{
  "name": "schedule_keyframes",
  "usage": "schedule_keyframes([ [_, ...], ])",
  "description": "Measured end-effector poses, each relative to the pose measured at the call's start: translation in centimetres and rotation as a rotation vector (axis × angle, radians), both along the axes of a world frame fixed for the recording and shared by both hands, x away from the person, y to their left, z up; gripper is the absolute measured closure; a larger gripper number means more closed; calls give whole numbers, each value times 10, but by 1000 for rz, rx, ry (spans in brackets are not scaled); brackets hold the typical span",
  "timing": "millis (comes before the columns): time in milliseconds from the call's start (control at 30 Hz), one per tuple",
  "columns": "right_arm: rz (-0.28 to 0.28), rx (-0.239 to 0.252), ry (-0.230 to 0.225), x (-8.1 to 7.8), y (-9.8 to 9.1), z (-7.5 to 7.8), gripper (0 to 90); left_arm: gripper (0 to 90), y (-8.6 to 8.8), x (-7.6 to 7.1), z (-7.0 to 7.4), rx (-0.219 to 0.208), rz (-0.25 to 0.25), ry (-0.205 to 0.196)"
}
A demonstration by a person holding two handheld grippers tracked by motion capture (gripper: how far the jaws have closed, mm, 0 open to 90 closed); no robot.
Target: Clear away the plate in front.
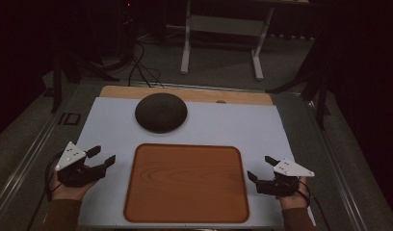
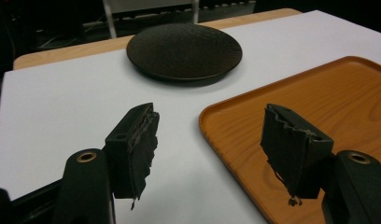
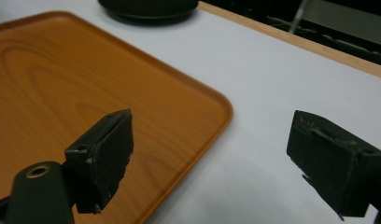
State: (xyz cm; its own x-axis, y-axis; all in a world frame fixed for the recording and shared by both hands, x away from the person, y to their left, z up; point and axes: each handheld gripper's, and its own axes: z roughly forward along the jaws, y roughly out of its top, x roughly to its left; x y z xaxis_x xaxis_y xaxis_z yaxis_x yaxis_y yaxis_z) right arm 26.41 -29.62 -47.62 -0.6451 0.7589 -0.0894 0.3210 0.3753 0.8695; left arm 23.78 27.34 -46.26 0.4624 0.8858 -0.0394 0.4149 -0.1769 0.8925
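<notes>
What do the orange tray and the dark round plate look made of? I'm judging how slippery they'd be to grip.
The orange rectangular tray looks like wood or wood-print laminate: grain lines, smooth satin sheen. The dark round plate seems matte ceramic or lacquerware, with a finely textured, dull surface; which one is unclear.

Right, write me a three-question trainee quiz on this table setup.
1. True or false: the dark plate sits on the wooden tray.
2. Which gripper is nearer the tray's left edge in the high view: A) the left gripper or B) the right gripper?
3. Fill in: both grippers' jaws stand ____, with nothing between them.

Key: 1. False, it lies upside down on the white board, beyond the tray. 2. A. 3. open.
</notes>
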Motion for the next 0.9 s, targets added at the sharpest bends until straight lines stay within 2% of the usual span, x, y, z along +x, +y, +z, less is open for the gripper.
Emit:
schedule_keyframes([
  [233, 17, -19, -2, 1, 0, -1, 143, 397, -1, 5, -3, 11, 0, 34],
  [433, -5, -38, -8, 2, -1, -1, 139, 399, 4, 11, -5, -34, 38, 49],
  [533, -10, -44, -5, 2, -1, -2, 138, 395, 1, 10, -1, -40, 59, 35],
  [667, -16, -47, -7, 2, -1, -2, 139, 392, -5, 14, 2, -21, 53, 30],
  [767, -15, -47, -13, 2, 0, -2, 138, 394, -5, 18, 2, -30, 44, 40],
  [800, -16, -43, -15, 2, -1, -1, 138, 398, -5, 25, 1, -35, 38, 58],
  [900, -23, -43, -16, 2, -2, -1, 139, 406, -7, 32, 2, -16, 33, 57],
])
